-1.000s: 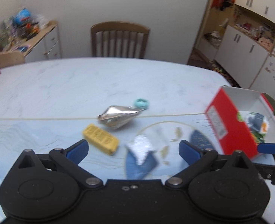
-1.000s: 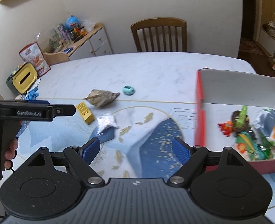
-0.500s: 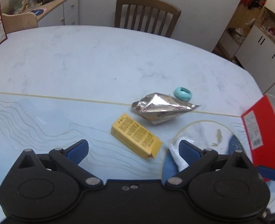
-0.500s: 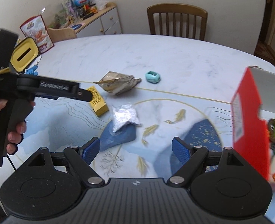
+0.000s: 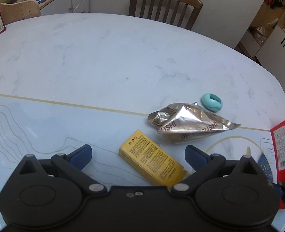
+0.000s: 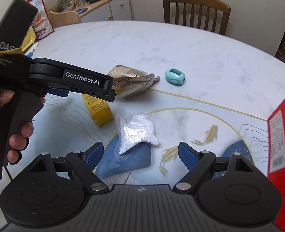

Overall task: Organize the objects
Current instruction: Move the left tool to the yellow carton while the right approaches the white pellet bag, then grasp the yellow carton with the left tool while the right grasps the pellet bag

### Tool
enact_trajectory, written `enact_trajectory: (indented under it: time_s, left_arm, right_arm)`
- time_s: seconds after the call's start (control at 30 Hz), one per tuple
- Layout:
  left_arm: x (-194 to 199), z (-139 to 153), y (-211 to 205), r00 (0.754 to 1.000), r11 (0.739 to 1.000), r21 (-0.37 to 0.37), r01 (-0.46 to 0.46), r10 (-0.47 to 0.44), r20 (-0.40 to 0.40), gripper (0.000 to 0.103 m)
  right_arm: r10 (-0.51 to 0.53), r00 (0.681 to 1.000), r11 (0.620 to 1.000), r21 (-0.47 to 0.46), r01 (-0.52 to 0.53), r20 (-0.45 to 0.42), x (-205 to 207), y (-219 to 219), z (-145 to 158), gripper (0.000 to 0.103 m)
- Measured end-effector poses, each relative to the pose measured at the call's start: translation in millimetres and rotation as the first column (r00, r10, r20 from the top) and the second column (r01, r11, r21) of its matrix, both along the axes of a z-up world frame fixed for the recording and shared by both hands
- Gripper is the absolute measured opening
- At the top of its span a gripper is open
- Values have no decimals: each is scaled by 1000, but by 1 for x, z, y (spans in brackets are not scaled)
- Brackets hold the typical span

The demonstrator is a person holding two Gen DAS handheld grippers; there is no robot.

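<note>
Fingers spread wide on my left gripper (image 5: 137,153), straddling the yellow box (image 5: 152,164) for pickup; right gripper (image 6: 140,152) gapes empty over the pellet bag (image 6: 136,129).

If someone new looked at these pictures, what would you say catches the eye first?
Probably the crumpled silver foil packet mid-table, with the yellow box just in front of it between the open left gripper's fingers. Next, the small teal object behind the packet, the clear bag of white pellets before the open right gripper, and the red box at far right.
</note>
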State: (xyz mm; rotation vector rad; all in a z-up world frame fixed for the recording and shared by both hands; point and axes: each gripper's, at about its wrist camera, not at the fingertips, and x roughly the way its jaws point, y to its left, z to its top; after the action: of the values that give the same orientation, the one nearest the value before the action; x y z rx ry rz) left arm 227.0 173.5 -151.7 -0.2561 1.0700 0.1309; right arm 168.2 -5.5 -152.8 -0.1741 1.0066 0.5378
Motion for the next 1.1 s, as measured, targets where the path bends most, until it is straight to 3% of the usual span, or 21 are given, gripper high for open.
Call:
enact_trajectory:
  time_s: [0.3, 0.53, 0.87, 0.97, 1.1]
  left_arm:
    - [1, -12, -3, 1000, 999, 34, -3, 3, -8, 97]
    - [-1, -14, -5, 1000, 998, 59, 17, -18, 18, 79]
    - [-12, -6, -3, 997, 998, 33, 50, -51, 52, 49]
    - [-16, -7, -3, 996, 998, 26, 60, -61, 58, 43]
    - [-20, -8, -2, 997, 998, 13, 54, -54, 59, 38]
  right_arm:
    - [-18, 998, 1000, -13, 17, -53, 23, 8, -20, 84]
    - [-20, 998, 1000, -12, 19, -54, 31, 11, -25, 83]
    - [-17, 999, 1000, -7, 16, -39, 32, 16, -23, 60]
    - [-29, 999, 1000, -5, 29, -42, 32, 16, -22, 50]
    - [-55, 997, 998, -4, 55, -46, 31, 12, -20, 45]
